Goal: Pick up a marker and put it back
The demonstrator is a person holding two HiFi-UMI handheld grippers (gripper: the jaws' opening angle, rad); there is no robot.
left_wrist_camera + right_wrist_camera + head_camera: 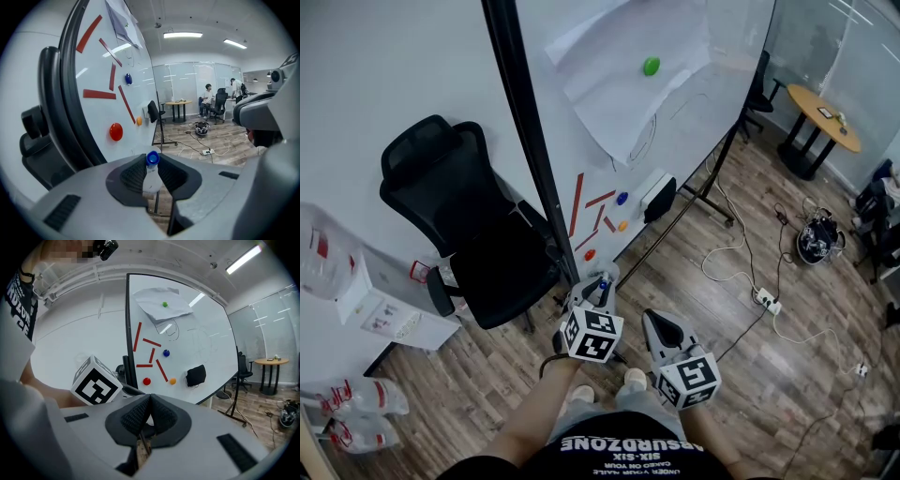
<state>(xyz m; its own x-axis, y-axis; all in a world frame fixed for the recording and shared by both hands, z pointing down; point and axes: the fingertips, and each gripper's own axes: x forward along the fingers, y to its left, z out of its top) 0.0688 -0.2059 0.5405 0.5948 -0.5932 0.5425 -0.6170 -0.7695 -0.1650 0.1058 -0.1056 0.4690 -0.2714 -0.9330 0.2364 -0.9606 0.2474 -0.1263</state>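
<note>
A white marker with a blue cap point(152, 160) stands upright between the pads of my left gripper point(151, 177), which is shut on its body. In the head view the left gripper point(592, 292) sits just below the whiteboard's point(675, 122) lower corner, with the marker's blue cap point(603, 283) showing at the jaw tips. To its right and lower, my right gripper point(666, 330) is shut. Nothing shows between its meeting pads in the right gripper view point(150, 414).
The whiteboard carries red strips point(577, 202), coloured round magnets point(622, 199), a black eraser point(659, 199) and a pinned sheet of paper point(637, 84). A black office chair point(478, 234) stands left of the board's frame. Cables and a power strip point(766, 301) lie on the wood floor at right.
</note>
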